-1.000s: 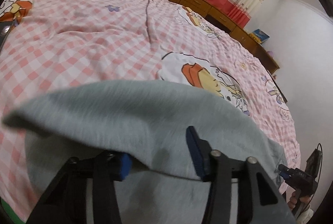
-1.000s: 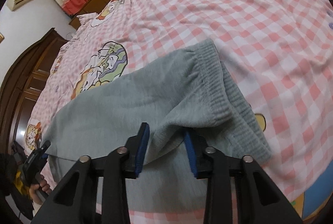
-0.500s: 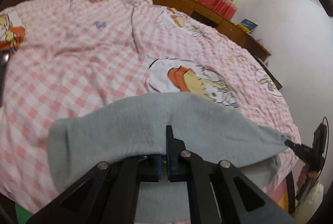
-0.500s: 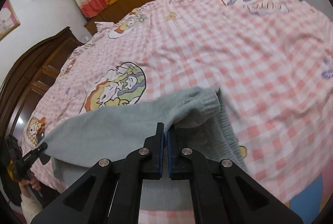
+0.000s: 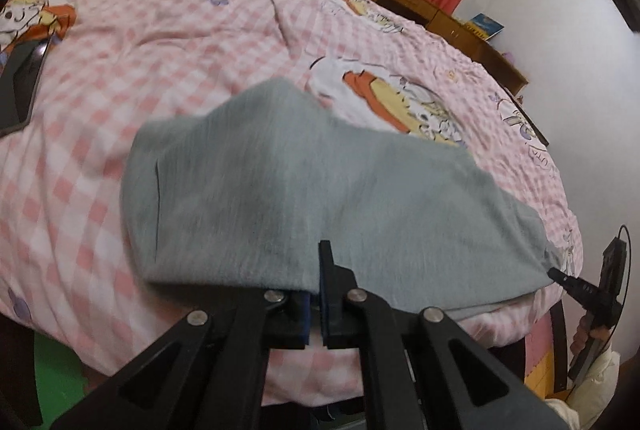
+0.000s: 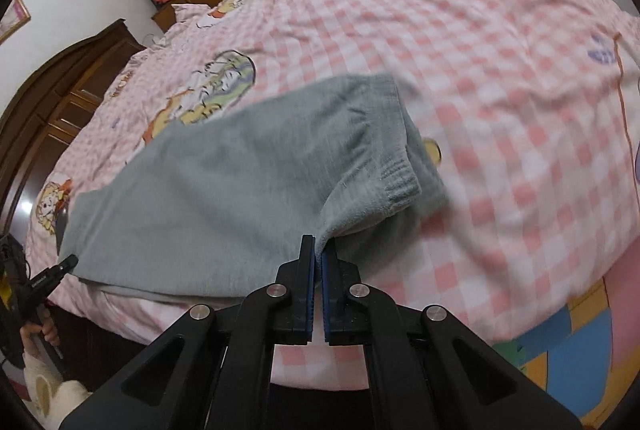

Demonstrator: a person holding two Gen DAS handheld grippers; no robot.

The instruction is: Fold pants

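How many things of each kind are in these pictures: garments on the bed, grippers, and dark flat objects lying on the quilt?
Grey pants: 1, both near corners pinched
Grippers: 2, the left gripper and the right gripper, each shut on the pants
Dark flat object on the pink checked quilt: 1, too unclear to name
Total: 4

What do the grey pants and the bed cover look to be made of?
Grey pants: soft matte knit, probably cotton jersey or fleece, with a ribbed elastic waistband. Bed cover: thin woven fabric, likely cotton, printed in pink checks with cartoons, and it creases easily.
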